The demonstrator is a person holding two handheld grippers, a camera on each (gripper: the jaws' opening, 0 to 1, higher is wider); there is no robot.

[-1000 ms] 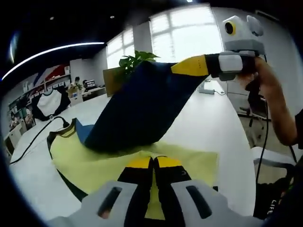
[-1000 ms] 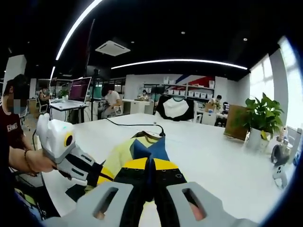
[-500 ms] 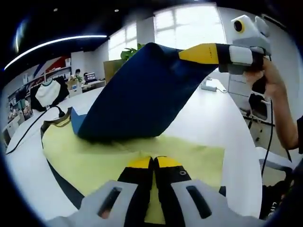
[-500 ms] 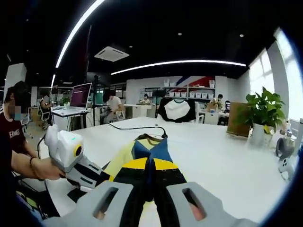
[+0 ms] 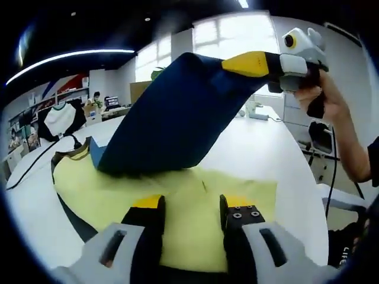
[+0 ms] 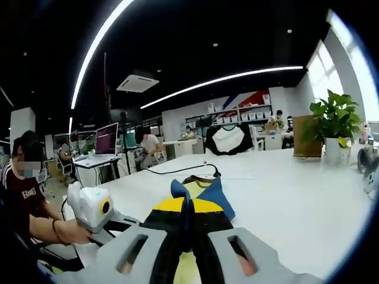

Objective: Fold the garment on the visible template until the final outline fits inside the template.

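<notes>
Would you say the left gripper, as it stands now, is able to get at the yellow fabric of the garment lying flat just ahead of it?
Probably yes. The left gripper is open, and the flat yellow fabric lies right between and ahead of its jaws with nothing over it; the lifted navy flap, held by the right gripper, hangs farther back.

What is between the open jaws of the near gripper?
In the left gripper view, the left gripper has open jaws with only the garment's yellow cloth between them, ungripped.

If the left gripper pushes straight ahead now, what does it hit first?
Most likely the yellow panel of the garment lying flat between the open left gripper jaws, then the lifted navy fold; depth is hard to judge.
</notes>
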